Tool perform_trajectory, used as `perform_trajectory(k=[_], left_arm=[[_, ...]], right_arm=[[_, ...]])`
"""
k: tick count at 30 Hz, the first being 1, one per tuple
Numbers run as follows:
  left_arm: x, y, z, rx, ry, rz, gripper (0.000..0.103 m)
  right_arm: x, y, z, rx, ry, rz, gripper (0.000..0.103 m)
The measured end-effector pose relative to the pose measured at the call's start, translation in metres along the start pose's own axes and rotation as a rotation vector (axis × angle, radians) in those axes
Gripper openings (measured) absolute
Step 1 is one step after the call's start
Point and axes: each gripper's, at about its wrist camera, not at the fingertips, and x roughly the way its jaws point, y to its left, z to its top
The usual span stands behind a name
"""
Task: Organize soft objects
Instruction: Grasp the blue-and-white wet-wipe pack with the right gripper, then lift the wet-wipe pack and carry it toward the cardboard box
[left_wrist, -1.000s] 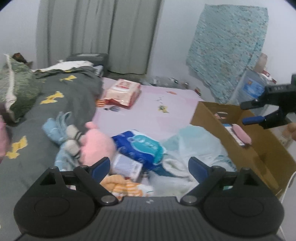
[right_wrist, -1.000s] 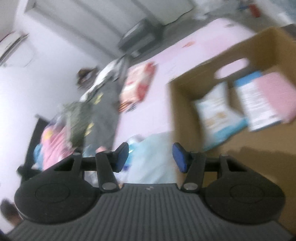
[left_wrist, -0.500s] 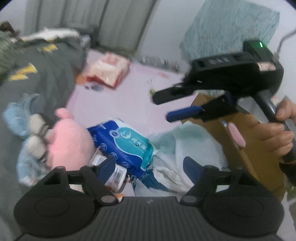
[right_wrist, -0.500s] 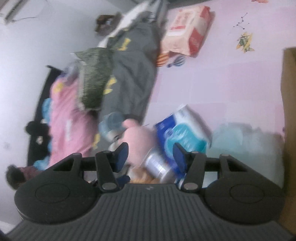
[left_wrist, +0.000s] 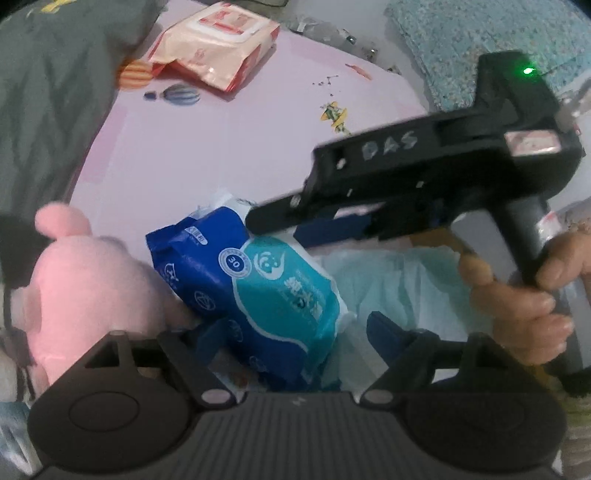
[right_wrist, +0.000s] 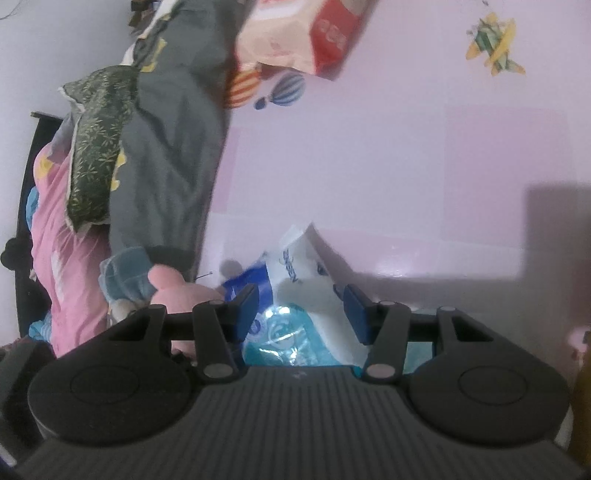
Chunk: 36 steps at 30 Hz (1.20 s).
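Left claw (left_wrist: 291, 336) is spread around the blue tissue pack (left_wrist: 255, 295) on the bed. Right claw (right_wrist: 301, 314) is spread over its far end too; I reckon slippery film could squirt out sideways.

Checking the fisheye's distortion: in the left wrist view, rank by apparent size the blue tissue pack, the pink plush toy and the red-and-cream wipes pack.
1. Blue-and-teal plastic tissue pack
2. Pink plush toy, about as large; nearness and blur make this unsure
3. Red-and-cream wipes pack, farther away

Pink floor mat (right_wrist: 369, 166) with balloon, plane prints; white wall (right_wrist: 33, 44).
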Motion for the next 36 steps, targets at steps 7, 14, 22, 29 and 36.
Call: perform_trajectory(k=[7,14,22,29,36], left_arm=[[0.008,-0.014,0.018,0.079,-0.09,0.026,0.091],[0.005,-0.02,0.018,0.101,-0.102,0.125,0.089],[0.03,-0.031,0.028,0.152,-0.012,0.217,0.09],[0.003,-0.025,0.029,0.045,-0.085,0.152,0.087],[-0.052,-0.044,0.024,0.021,-0.206,0.134,0.083]], right_arm=[[0.0,-0.028,0.005,0.068,-0.014,0.026,0.051],[-0.01,-0.047,0.007,0.113,-0.054,0.043,0.051],[0.013,-0.05,0.011,0.141,0.008,0.123,0.051],[0.002,-0.032,0.005,0.103,-0.056,0.123,0.042],[-0.04,0.0,-0.007,0.02,-0.136,0.159,0.039]])
